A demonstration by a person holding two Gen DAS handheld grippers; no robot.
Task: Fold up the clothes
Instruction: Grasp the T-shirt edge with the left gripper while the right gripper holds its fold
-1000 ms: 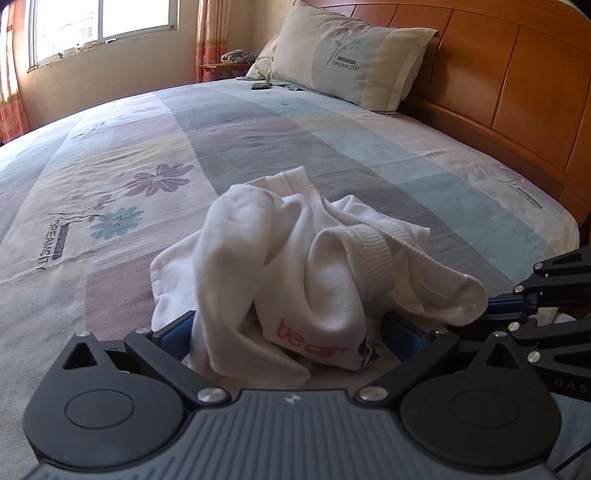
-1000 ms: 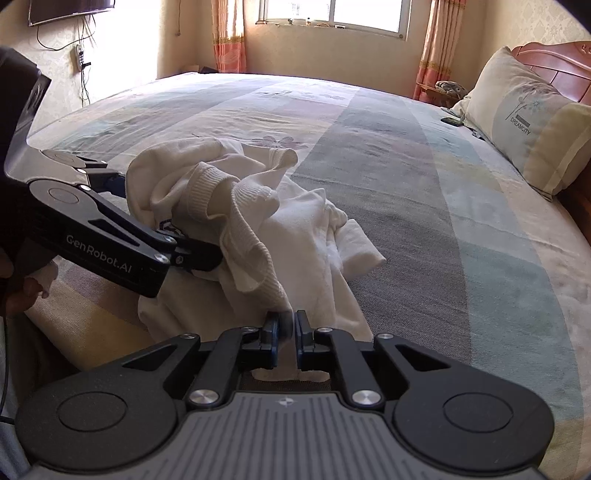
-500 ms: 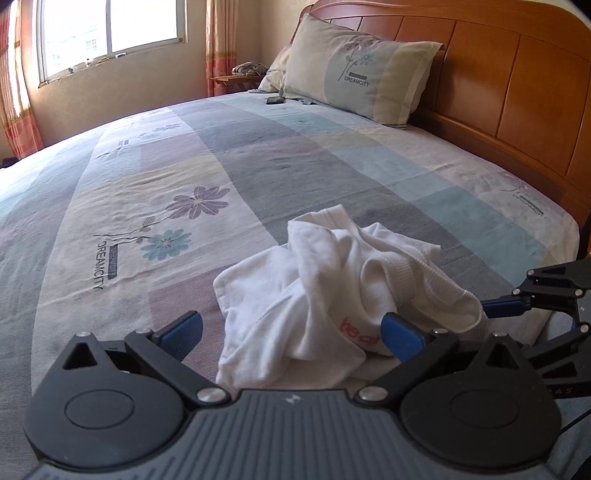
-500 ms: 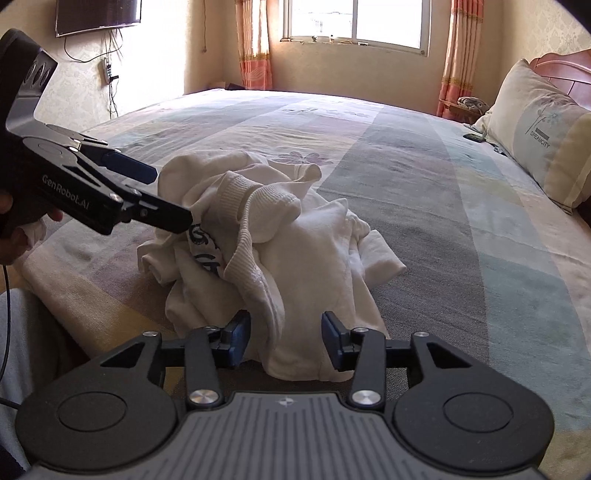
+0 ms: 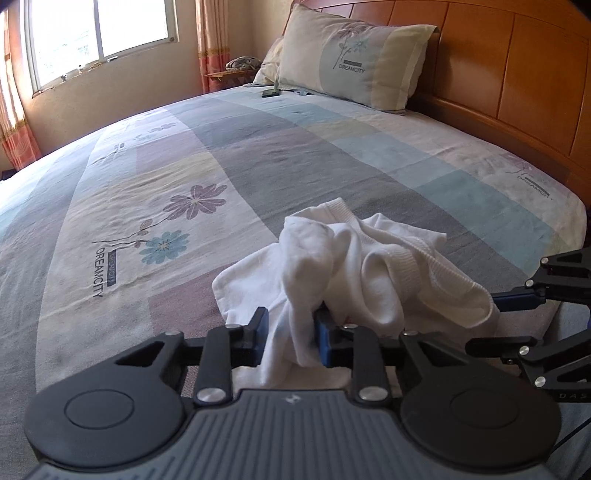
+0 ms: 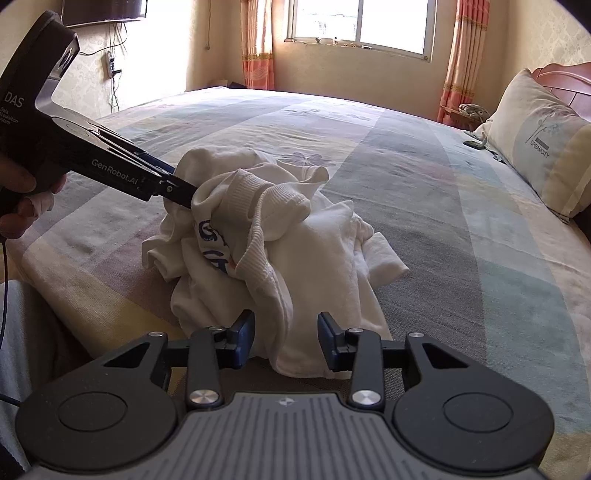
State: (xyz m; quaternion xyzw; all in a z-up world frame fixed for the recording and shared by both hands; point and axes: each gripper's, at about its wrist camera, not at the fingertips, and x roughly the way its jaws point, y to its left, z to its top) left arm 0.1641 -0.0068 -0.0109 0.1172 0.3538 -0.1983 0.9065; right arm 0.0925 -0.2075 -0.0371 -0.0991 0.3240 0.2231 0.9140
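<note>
On the near part of the bed (image 5: 258, 155): white garment (image 5: 369, 266), crumpled in a heap on the patterned sheet, ribbed cuff or hem uppermost, printed lettering partly showing in the right wrist view. Not yet spread, so folding proper judged not begun; present step judged as finding an edge to open the heap out.

Left gripper (image 5: 290, 338): jaws just closed, now nearly together, pinching a bunched fold of the garment between the blue pads (image 5: 260, 332). Cloth rising in a twisted column from the pads, suggesting the fold is lifted a little clear of the sheet. Seen from the right wrist view as a dark tool entering the heap from the left, gripped by a hand (image 6: 22, 195); tips buried in cloth there. Grip taken on the near left side of the heap, probably to draw one side free.

Right gripper (image 6: 286, 338): jaws partly apart, having narrowed slightly in the last moment, straddling the near edge of the garment. Cloth lying between the pads but not pressed by either; nothing held. Position judged as ready to take a second hold opposite the left one.

Elsewhere, well apart from the work: pillow (image 5: 354, 59) against the wooden headboard (image 5: 517, 74), small dark object (image 5: 270, 92) just before it, window (image 6: 360, 22) beyond.

Risk: a bunched pinch may gather several layers, leaving the garment tangled when drawn out.
</note>
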